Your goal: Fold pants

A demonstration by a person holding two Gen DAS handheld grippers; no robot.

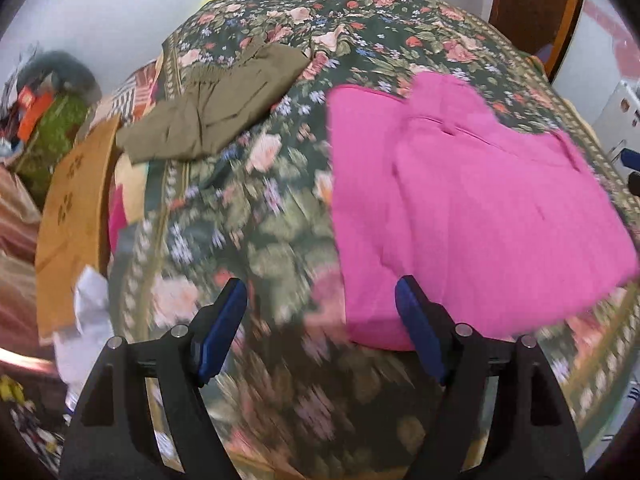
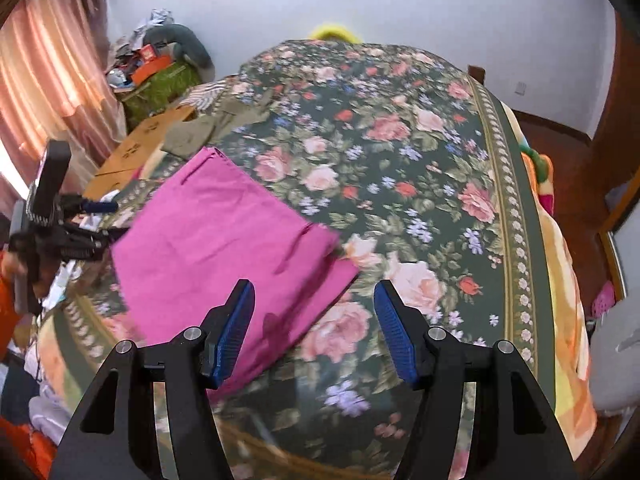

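Pink pants point(image 1: 472, 200), folded into a flat block, lying on the floral bedspread point(image 1: 256, 208) toward its near edge; seen again from the right wrist camera as a magenta rectangle point(image 2: 224, 248) left of the bed's centre line, one corner reaching toward the middle. Left gripper point(image 1: 320, 320) spread wide above the bedspread, nothing between its blue pads point(image 1: 224, 332), right-hand pad overlapping the near edge of the pants in view, contact impossible to judge through the motion blur. Right gripper point(image 2: 314, 316) likewise wide apart and empty, its left pad point(image 2: 232, 332) over the near part of the pants, its right pad over bare floral cloth. Olive-green garment point(image 1: 212, 112) folded farther back on the bed, well apart from the pink one. Brown cardboard box point(image 1: 76, 200) beside the bed's left edge, pink curtain point(image 2: 52, 80) beyond it. Left gripper also visible at the left edge of the right wrist view, just beside the pants.
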